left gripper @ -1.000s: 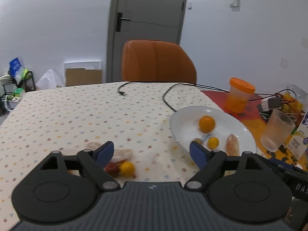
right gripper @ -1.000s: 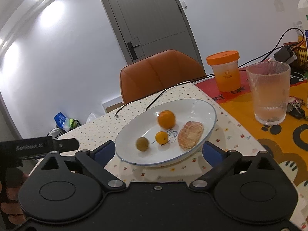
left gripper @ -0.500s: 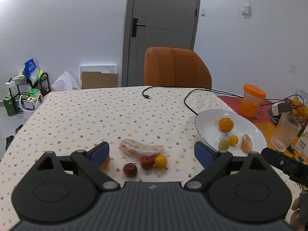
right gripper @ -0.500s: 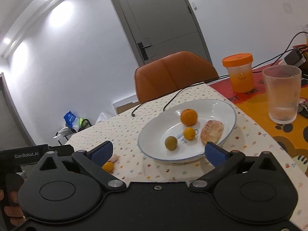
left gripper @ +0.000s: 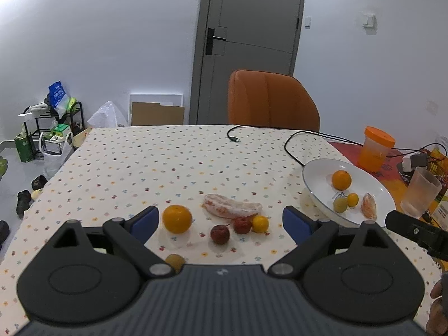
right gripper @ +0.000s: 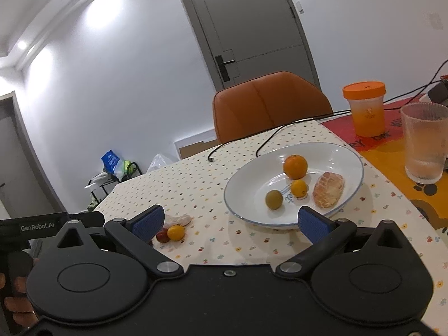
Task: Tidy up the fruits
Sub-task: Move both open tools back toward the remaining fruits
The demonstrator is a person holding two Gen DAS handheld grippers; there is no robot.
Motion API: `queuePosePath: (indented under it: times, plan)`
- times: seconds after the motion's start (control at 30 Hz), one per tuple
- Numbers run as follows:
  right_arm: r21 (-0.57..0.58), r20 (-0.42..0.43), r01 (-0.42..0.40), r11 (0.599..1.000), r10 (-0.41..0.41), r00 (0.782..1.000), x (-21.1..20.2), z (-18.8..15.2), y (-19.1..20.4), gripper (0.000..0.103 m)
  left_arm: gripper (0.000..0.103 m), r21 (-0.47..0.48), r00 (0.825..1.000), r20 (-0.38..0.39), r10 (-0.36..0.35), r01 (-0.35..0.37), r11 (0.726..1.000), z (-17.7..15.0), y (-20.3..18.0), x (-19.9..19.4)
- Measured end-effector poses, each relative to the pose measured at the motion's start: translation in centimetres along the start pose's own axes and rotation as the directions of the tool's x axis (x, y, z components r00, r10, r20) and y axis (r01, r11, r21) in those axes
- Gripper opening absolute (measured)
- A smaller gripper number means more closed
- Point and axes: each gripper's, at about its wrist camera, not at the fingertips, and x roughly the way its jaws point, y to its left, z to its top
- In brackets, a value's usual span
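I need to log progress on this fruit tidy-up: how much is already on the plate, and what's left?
Done: the white plate holds four pieces: an orange, a small yellow fruit, a green fruit and a peeled segment. In hand: nothing; the left gripper and right gripper are open. Left on the tablecloth: a large orange, peeled piece, two red fruits, a small yellow one and a greenish one.

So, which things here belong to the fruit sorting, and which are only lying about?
Job:
white plate
large orange
two red fruits
small yellow fruit
peeled segment

Lying about:
orange-lidded jar
glass
black cable
chair
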Motion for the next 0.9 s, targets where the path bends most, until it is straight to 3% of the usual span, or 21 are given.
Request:
queuePosePath:
  times: [0.37, 0.9]
  plan:
    - [-0.035, -0.021, -0.013, 0.999, 0.013, 1.0, 0.5, -0.4, 1.8, 0.103, 0.094, -0.044, 1.0, 0.018, -0.007, 0.008, 0.999, -0.4, 2.3, -0.8]
    - [-0.089, -0.071, -0.073, 0.993, 0.067, 0.995, 3.6, -2.0, 3.9, 0.101, 0.092, -0.074, 1.0, 0.0, -0.006, 0.006, 0.997, -1.5, 4.6, 1.3]
